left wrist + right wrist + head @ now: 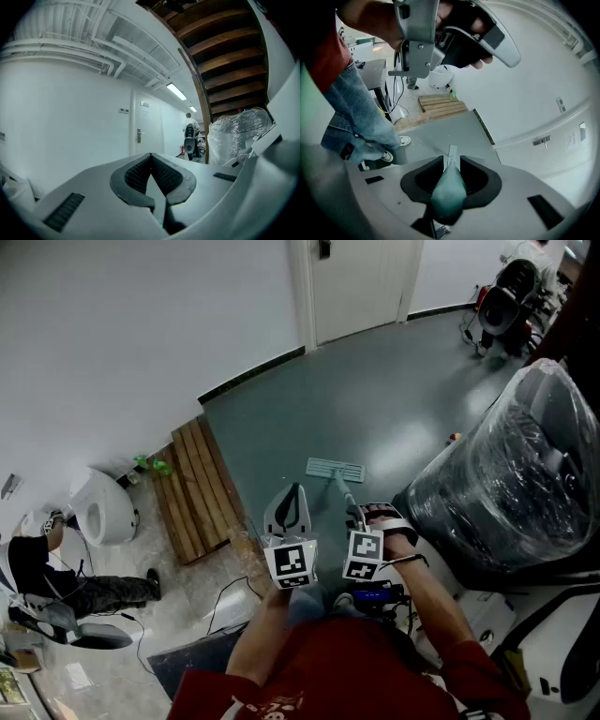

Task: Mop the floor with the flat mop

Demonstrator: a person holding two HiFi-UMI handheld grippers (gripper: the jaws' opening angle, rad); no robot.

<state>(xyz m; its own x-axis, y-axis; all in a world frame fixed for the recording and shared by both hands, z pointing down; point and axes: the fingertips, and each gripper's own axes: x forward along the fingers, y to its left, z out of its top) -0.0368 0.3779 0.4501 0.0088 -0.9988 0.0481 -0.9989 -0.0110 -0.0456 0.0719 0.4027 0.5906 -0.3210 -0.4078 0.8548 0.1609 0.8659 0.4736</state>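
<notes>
Grey-green floor (375,399) runs from a white wall (141,324) and a closed door (361,282) toward the person holding the grippers. A wooden pallet (199,488) lies at the wall's foot. Left of the pallet, a person low on the ground (42,568) and a white rounded shell (103,507) sit on paler flooring. Right of the pallet, the flat mop (335,469) lies with its head flat on the floor, its handle rising toward both grippers. The left gripper (292,498) stands near the pallet's near end, apart from the handle. Its fingers (133,176) meet at the tips with nothing between them. Further right, the right gripper (360,517) has its fingers (480,180) clamped on the teal handle. Far right of the pallet bulks a plastic-wrapped load (525,474).

Only the left gripper view shows ceiling pipes (70,51), a light strip (176,91), wooden steps from beneath (225,56) and a distant figure in white (190,123). Only the right gripper view shows the holder's jeans (361,117) and sneakers (396,140) just beside the pallet.
</notes>
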